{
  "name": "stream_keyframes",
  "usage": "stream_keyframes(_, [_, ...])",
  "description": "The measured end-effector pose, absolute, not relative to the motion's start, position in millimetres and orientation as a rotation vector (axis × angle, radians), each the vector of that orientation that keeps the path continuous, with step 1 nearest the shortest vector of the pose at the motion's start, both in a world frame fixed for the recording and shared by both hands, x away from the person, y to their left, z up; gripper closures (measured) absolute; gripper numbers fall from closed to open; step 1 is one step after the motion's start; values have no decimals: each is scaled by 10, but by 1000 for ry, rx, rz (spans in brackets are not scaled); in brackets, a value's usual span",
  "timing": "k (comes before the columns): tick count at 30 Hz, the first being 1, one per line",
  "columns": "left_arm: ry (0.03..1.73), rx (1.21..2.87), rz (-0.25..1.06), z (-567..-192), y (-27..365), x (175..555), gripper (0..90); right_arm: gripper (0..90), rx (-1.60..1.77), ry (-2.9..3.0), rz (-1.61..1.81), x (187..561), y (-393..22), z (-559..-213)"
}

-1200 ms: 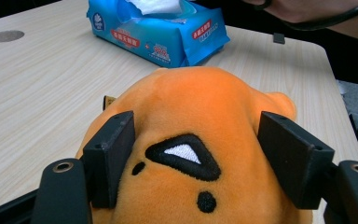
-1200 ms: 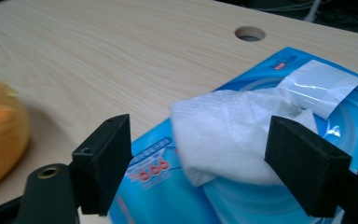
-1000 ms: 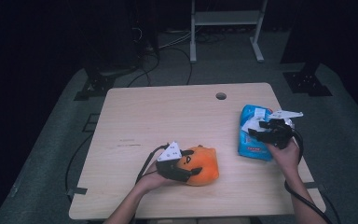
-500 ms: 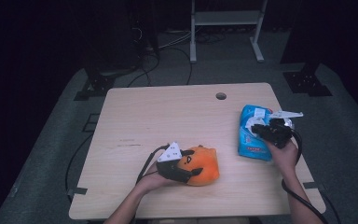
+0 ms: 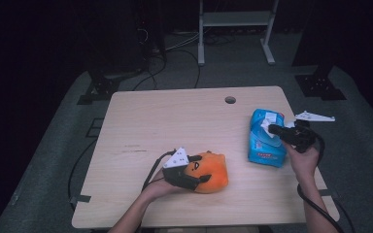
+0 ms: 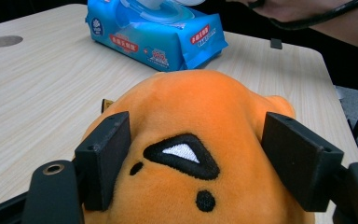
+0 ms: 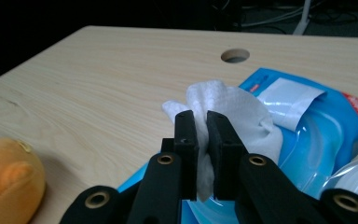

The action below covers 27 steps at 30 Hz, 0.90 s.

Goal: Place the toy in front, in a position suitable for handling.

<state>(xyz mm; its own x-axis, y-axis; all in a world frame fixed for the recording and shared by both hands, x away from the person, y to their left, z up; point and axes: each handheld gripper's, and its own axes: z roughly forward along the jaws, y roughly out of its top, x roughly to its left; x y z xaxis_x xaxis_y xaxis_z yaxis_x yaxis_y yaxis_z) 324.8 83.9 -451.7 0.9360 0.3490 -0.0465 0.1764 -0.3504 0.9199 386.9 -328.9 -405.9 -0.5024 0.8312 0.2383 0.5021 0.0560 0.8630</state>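
Half the wipe (image 7: pixel 242 116) (pinched) hidden, right gripper (image 7: pixel 201 122)

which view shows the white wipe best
The right gripper view: the white crinkled wet wipe sits close up, pinched above the blue plastic wipes pack. The high view shows a small white patch; the left gripper view crops it.

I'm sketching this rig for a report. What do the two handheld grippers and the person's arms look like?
Both are black. The left gripper carries a grey three-cornered plate with small dark marks; the right gripper has a similar plate. Flat rectangular black fingers sit on arms with brass-ringed holes. A black cable trails from each. The forearms are bare, no sleeves visible.
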Motion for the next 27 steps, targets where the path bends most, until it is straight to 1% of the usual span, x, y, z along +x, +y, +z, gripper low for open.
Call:
stream_keyframes(9, [381,1947,193,-4506,839,3247,235,827,1300,1997,1511,3759,-3317,-3887])
stream_keyframes(13, [379,1953,205,-4494,836,3245,214,827,1247,2013,1579,3698,-3272,-3764])
stream_keyframes(14, [371,1965,219,-4470,829,3236,205,828,1204,2029,1589,3642,-3223,-3687])
stream_keyframes(16, [367,1972,224,-4456,825,3230,198,828,1185,2038,1590,3611,-3194,-3641])
stream_keyframes(17, [363,1977,224,-4444,822,3229,185,827,1134,2048,1603,3522,-3139,-3527])
stream_keyframes(20, [357,1993,233,-4350,828,3227,160,827,1065,2073,1639,3406,-3062,-3373])
stream_keyframes(21, [357,1993,233,-4350,828,3227,159,827,1065,2073,1639,3406,-3062,-3373])
stream_keyframes(22, [349,1983,245,-4286,841,3211,159,826,1007,2097,1648,3313,-2991,-3287])
stream_keyframes(27, [312,2021,270,-4244,910,3179,159,826,899,2197,1636,3107,-2769,-3247])
